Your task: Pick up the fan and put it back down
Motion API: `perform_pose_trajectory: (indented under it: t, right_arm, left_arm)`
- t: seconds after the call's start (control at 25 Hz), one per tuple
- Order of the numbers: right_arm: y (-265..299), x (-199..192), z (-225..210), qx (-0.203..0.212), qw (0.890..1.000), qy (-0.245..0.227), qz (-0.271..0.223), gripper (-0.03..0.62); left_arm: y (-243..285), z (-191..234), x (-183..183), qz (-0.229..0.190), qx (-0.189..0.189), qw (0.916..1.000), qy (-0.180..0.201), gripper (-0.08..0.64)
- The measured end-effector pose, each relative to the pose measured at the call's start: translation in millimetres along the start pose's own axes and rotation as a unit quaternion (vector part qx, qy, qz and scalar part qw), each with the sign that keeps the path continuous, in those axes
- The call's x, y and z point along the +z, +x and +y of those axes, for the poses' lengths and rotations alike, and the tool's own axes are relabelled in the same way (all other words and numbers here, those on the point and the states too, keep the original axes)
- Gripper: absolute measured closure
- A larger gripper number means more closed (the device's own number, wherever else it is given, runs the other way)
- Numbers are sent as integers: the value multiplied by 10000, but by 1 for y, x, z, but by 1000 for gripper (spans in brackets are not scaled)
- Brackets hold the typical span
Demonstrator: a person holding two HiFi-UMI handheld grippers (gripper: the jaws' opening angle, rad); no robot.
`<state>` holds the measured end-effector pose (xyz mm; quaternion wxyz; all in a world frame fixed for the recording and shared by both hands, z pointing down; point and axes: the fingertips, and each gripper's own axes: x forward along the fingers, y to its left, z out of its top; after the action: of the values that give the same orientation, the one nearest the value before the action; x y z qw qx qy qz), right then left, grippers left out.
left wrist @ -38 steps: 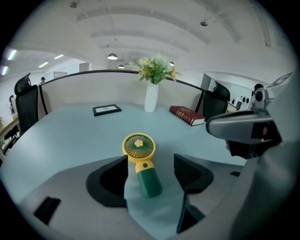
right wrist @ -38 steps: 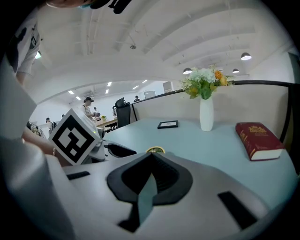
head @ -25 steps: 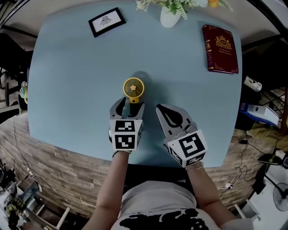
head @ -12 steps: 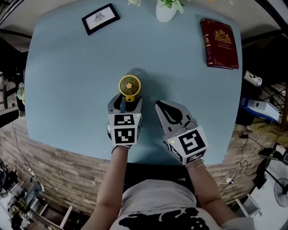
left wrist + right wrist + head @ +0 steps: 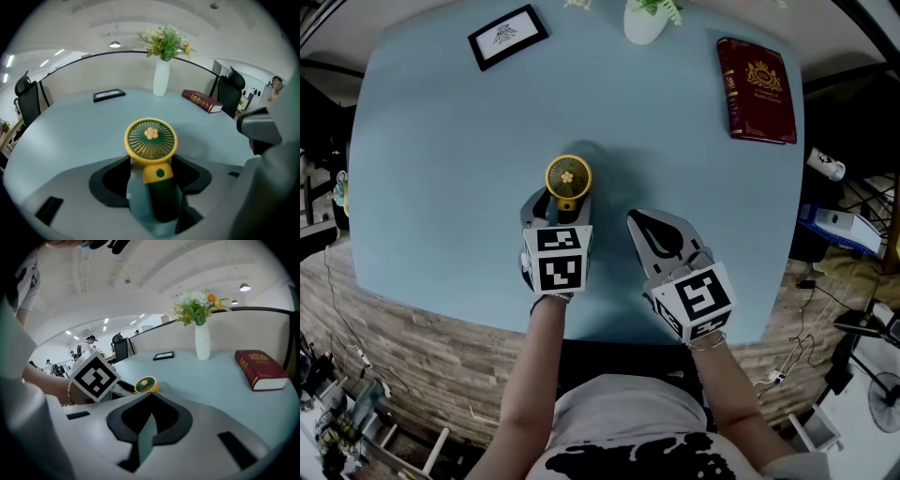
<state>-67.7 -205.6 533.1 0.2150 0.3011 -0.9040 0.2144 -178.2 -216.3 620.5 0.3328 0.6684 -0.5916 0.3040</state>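
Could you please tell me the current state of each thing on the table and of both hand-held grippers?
Fan: upright on the table, not lifted, handle between the left jaws.
Left hand-held gripper: open, jaws just closing in, pads not yet pressing the fan.
Right hand-held gripper: shut, empty.
Book: closed, lying flat.
Vase: upright, holding flowers.
Picture frame: face up, untouched.

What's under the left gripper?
The fan: its dark handle stands between the left gripper's jaws, which have just been closing but not pressing it. The handle's foot is covered.
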Motion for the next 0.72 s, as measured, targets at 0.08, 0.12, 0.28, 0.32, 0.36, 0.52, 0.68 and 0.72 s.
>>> perform_pose_trajectory:
  t: [0.08,0.12,0.28,0.32,0.36,0.52,0.68,0.72]
  right_arm:
    - [0,-1,-1,-16,10000,9,8,588]
    - [1,-1,-1,-23,10000,16,6,588]
    - [2,0,-2,-18,10000,41,-28,588]
    - [2,1,-1,-15,10000,46,-46,588]
    - [3,2,-1,-12,10000,49,-64,588]
    - [4,4,2,2,9999,49,-93,588]
    - [3,5,5,-4,9999,43,-111,588]
    - [3,6,5,-11,9999,36,-120,588]
  left_arm:
    - [0,1,0,-1,42,10000,9,274]
    - [0,1,0,-2,50,10000,7,275]
    - [1,1,0,25,15,10000,41,279]
    - [1,0,0,31,3,10000,61,279]
    - [1,0,0,35,-11,10000,86,281]
    - [0,0,-1,68,-115,9997,197,283]
    - [-3,-1,-4,80,-256,9994,199,284]
    - [-4,-1,-4,56,-279,9994,193,285]
